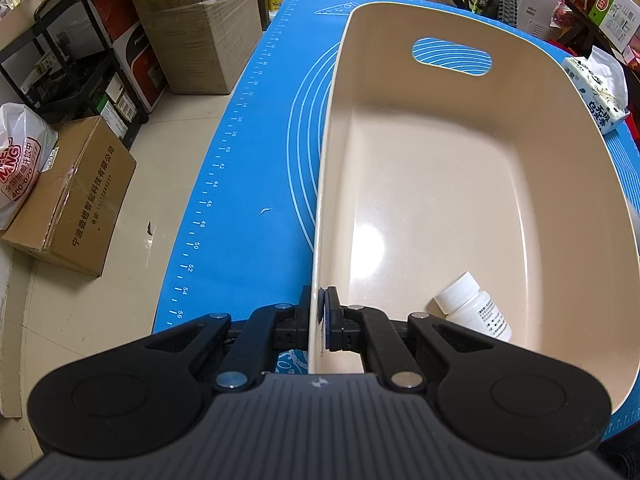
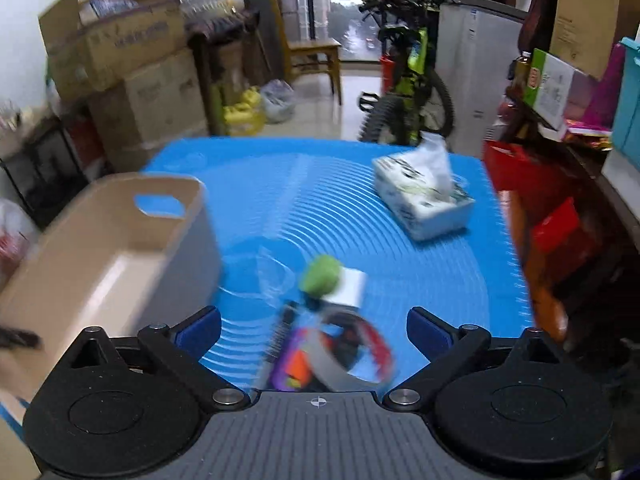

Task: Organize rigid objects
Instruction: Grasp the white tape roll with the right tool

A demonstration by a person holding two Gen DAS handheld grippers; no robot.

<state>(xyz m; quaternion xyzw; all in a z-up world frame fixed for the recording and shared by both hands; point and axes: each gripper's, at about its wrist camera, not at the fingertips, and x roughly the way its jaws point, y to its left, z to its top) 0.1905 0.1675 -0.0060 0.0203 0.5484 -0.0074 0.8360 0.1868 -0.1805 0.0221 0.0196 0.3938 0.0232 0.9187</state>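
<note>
A beige plastic bin point(image 1: 440, 184) with a handle slot stands on the blue mat point(image 1: 256, 168). My left gripper point(image 1: 323, 312) is shut on the bin's near left wall. A small white pill bottle point(image 1: 472, 306) lies on its side in the bin's near corner. In the blurred right wrist view the bin point(image 2: 104, 248) is at the left. My right gripper point(image 2: 314, 330) is open, wide, over a pile of small objects: a green-capped white item point(image 2: 332, 278), a clear plastic piece point(image 2: 274, 274), a tape roll point(image 2: 352, 356) and a purple and orange thing point(image 2: 294, 364). Nothing is between its pads.
A tissue pack point(image 2: 424, 196) lies at the mat's far right. Cardboard boxes point(image 1: 76, 196), a black rack point(image 1: 72, 60) and bags crowd the floor to the left. A bicycle point(image 2: 412, 92) and a chair point(image 2: 316, 52) stand beyond the table; red items point(image 2: 532, 200) line the right.
</note>
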